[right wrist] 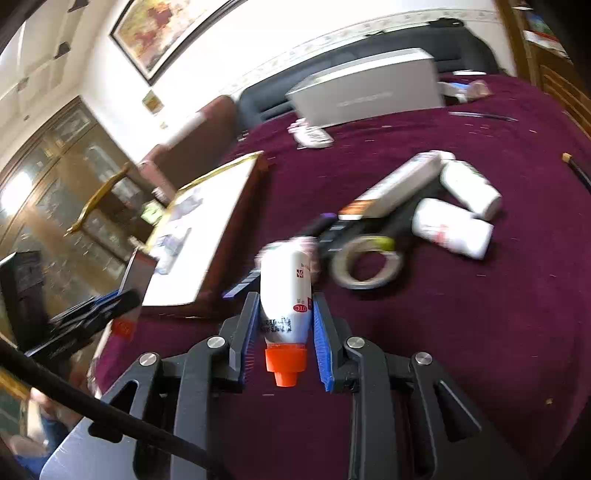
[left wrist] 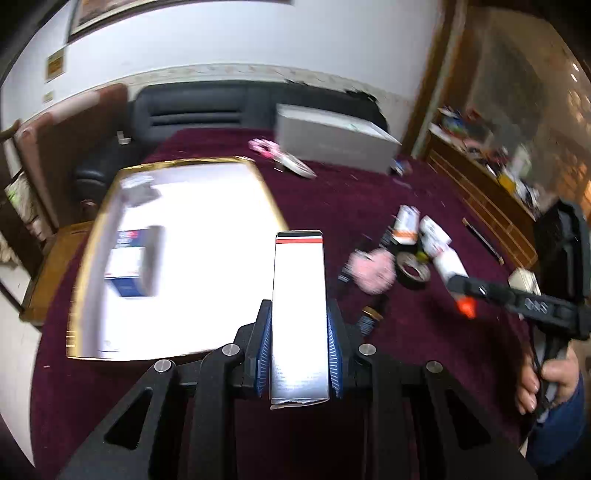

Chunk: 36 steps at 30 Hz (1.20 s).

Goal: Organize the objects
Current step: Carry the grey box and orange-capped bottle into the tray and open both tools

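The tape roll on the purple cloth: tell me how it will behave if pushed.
The tape roll lies flat, so it probably slides rather than rolls. Its open ring looks light. A remote touches its far edge and may shift too.

White wall (left wrist: 258,40), framed painting (right wrist: 162,33), seemingly dark sofa (left wrist: 207,107) behind.

Bright indoor light, motion blur throughout, glare whitening the tray (left wrist: 173,258), fisheye-bent edges
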Each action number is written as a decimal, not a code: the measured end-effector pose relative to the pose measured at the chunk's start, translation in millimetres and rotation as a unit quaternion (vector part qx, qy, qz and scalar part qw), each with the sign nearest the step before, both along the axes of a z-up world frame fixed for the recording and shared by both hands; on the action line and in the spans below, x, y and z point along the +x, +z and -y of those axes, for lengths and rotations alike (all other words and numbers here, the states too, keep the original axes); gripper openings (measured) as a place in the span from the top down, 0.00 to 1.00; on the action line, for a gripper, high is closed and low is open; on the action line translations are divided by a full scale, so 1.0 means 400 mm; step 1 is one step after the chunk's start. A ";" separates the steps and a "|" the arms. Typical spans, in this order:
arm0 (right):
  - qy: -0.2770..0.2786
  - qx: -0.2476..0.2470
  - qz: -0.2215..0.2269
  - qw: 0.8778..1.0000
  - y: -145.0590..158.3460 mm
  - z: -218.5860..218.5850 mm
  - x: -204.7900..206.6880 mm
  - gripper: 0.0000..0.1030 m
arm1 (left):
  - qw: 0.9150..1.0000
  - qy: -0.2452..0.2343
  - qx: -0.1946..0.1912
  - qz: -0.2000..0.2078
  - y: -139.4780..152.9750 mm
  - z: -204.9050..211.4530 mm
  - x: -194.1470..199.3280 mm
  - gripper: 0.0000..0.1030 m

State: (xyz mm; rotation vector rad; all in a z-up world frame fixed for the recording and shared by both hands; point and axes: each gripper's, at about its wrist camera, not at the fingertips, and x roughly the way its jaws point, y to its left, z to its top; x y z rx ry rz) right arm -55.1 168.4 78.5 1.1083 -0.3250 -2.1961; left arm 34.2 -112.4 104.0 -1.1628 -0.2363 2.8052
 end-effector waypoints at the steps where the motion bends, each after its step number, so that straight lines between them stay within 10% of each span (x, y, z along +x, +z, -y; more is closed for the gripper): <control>1: 0.010 0.000 -0.001 1.000 0.013 0.022 0.005 0.76 | 1.000 0.011 0.004 -0.003 0.003 0.027 0.003 0.78; 18: 0.113 0.034 0.042 0.992 -0.003 0.465 -0.082 0.75 | 0.996 0.068 0.001 0.056 -0.103 0.215 -0.098 0.78; 36: 0.102 0.092 0.077 0.988 -0.098 0.591 -0.116 0.76 | 0.990 0.065 -0.059 0.114 -0.101 0.233 -0.174 0.78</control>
